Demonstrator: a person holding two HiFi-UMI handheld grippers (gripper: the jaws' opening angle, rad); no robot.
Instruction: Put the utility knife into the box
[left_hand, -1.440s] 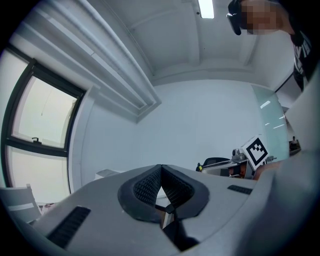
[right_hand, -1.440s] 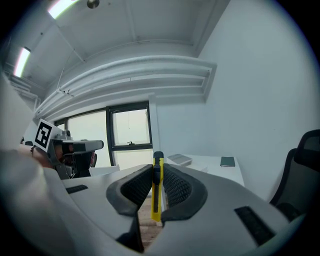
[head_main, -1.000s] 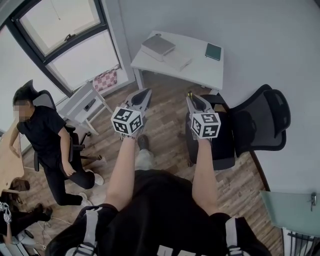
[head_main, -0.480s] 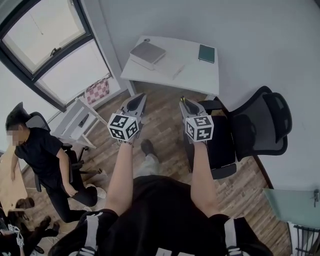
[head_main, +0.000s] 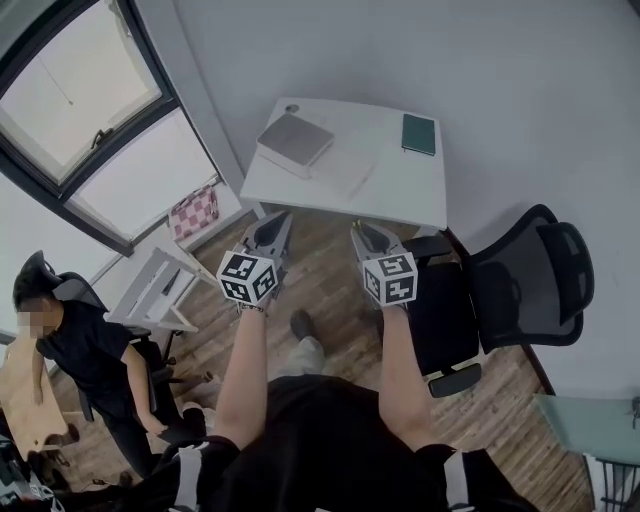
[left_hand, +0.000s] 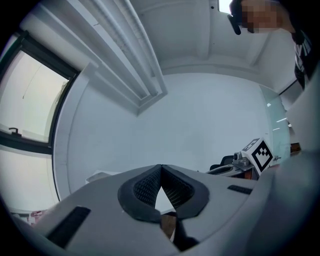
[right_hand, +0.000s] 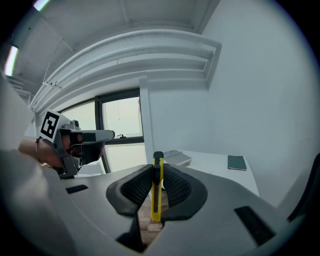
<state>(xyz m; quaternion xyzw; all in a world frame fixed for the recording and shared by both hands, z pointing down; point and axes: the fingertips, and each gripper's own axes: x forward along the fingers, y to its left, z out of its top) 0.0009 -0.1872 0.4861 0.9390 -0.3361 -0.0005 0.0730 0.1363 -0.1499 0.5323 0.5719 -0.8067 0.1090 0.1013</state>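
Right gripper pinches yellow utility knife between ribbed pads, knife standing on edge, black-capped tip poking past jaw tips, lower end hanging below them. Left gripper level alongside, jaws pressed together at tips, nothing between. Both held out over wood floor in front of person. Grey box sits on white desk ahead, well apart from knife; green notebook at desk's far corner. Black office chair at right.
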